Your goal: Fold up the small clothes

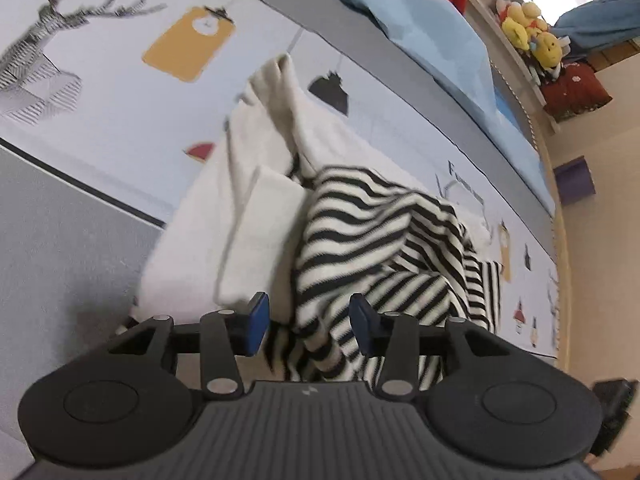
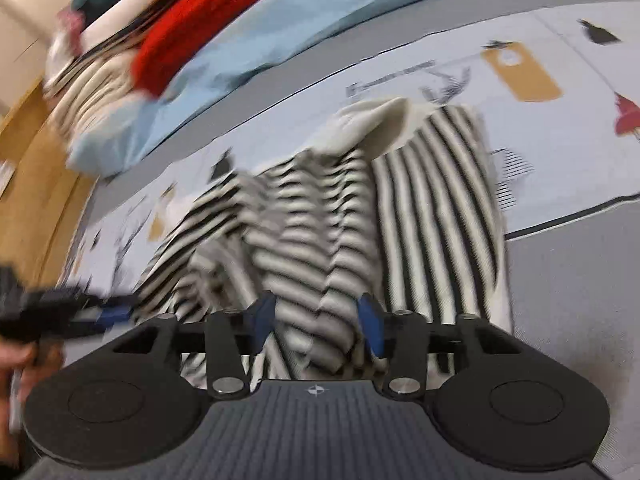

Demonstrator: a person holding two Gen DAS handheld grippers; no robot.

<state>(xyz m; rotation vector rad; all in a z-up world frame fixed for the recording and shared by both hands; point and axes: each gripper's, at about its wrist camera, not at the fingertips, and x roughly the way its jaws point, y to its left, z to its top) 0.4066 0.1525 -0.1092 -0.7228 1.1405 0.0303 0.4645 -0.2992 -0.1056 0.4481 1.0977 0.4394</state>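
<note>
A small black-and-white striped garment (image 1: 380,232) with a plain cream part (image 1: 248,184) lies crumpled on the printed bed sheet (image 1: 120,92). My left gripper (image 1: 309,320) hovers over its near edge, jaws apart, blue pads (image 1: 258,318) not pressing the cloth. In the right wrist view the same striped garment (image 2: 320,220) is blurred by motion. My right gripper (image 2: 317,318) stands open above a striped fold, and cloth shows in the gap. The left gripper (image 2: 114,312) and the hand holding it appear blurred at that view's left edge.
A light blue quilt (image 1: 420,20) and a red cloth (image 2: 200,20) lie at the far side of the bed. The sheet has a grey border (image 1: 60,240). Plush toys (image 1: 528,32) sit on a white shelf. A purple box (image 1: 576,180) stands beyond the bed.
</note>
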